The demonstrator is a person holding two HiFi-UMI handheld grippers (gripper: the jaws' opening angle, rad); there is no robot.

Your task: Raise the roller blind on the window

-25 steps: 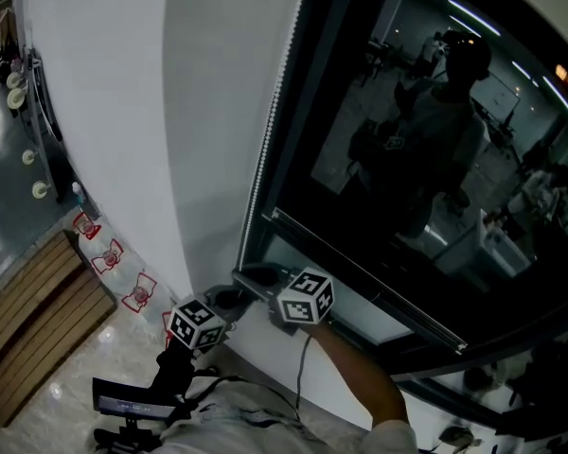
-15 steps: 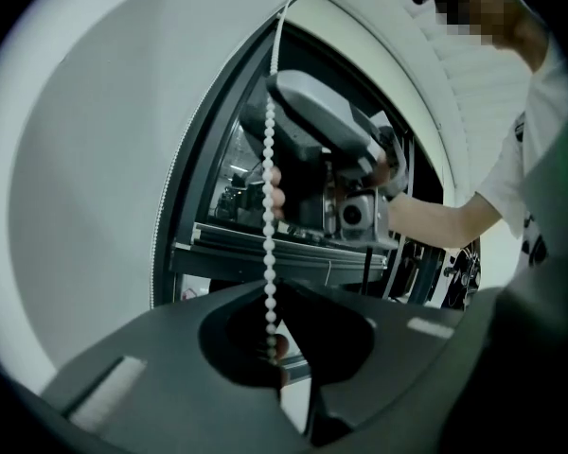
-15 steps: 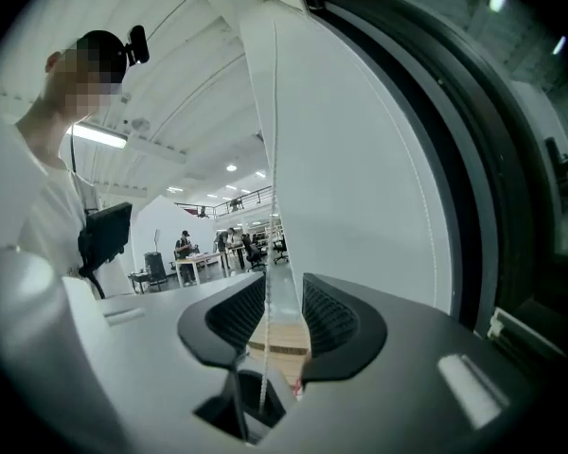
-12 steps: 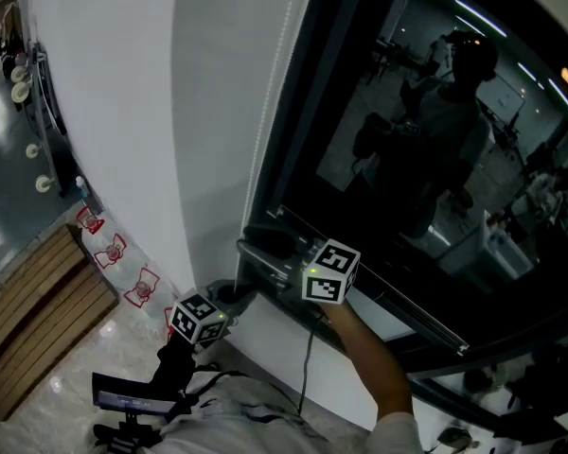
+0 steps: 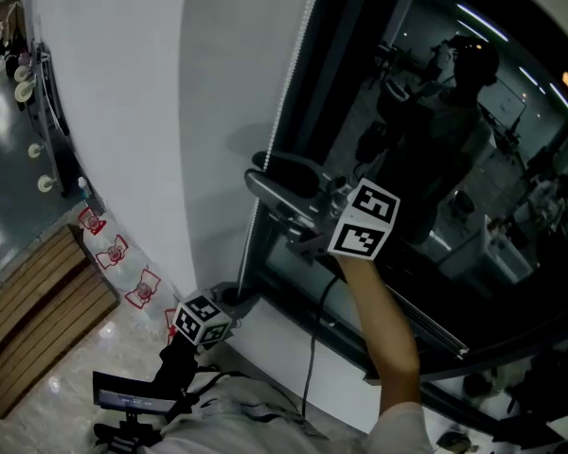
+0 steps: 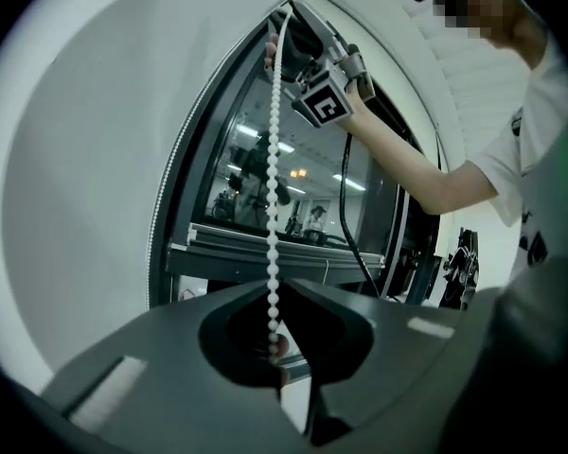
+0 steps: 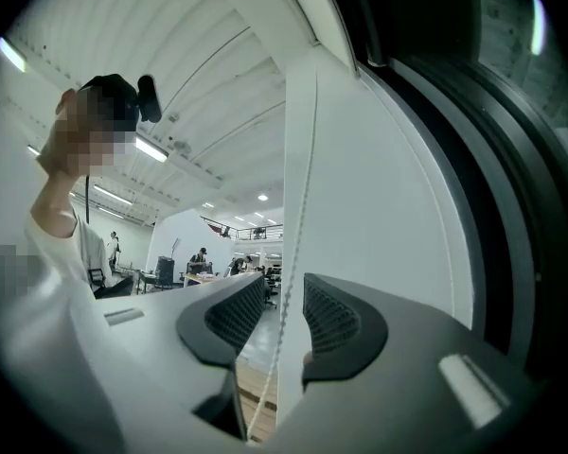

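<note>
The roller blind's bead chain (image 6: 273, 187) is seen hanging along the left edge of the window (image 5: 473, 206), beside the white wall (image 5: 114, 112). The left hand-held gripper (image 6: 273, 337) is held low, near the window's lower left corner. Its jaws are clenched on the chain: the beads are seen running down from above and ending pinched where the two jaw tips meet. The right hand-held gripper (image 7: 284, 315) is held well above the left one, at the same chain. Its marker cube (image 5: 364, 218) is turned toward the head camera, and a bare forearm (image 5: 388, 329) is seen below it. Its jaws have just been opening and are spread wide. The chain is passed between the ribbed pads (image 7: 232, 312), but it is pressed by neither, so nothing is grasped by this gripper. In the left gripper view the chain is seen stretched straight from the clenched jaws up toward the right hand-held gripper. The dark glass is filled with reflections, and the fabric of the roller blind cannot be made out in it.
</note>
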